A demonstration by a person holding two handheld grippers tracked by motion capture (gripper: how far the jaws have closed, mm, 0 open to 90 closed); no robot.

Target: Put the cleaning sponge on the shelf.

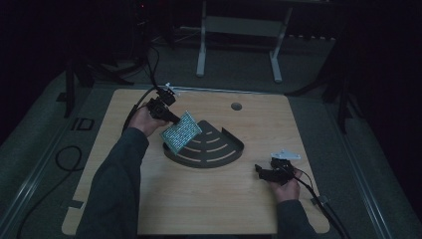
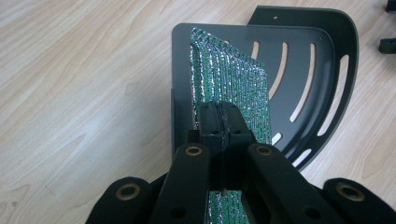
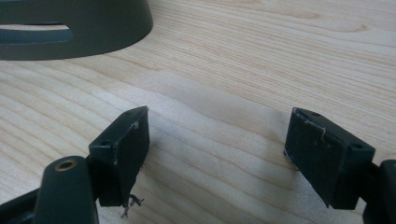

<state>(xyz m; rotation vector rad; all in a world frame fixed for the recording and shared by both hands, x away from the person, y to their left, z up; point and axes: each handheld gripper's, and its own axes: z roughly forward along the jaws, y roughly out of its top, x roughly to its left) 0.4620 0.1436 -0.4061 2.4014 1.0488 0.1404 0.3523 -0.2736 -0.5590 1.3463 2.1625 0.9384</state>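
Note:
A glittery green woven pad [image 1: 180,131] [image 2: 233,84] hangs tilted over the left part of a dark grey quarter-round slotted tray [image 1: 224,152] [image 2: 327,60]. My left gripper [image 1: 171,118] [image 2: 223,119] is shut on the pad's near edge, its jaws pressed together around the fabric. The pad's far end reaches over the tray's flat floor. My right gripper [image 1: 260,170] [image 3: 217,140] rests low over the bare wood to the right of the tray, open, with nothing between its fingers [image 3: 126,144]. A curved wall of the tray [image 3: 93,32] shows at the upper left of the right gripper view.
The wooden table [image 1: 199,199] has a round hole [image 1: 236,106] near its far edge. Cables trail off the table's far left corner and its right front. A white-legged frame [image 1: 239,45] stands on the floor behind the table.

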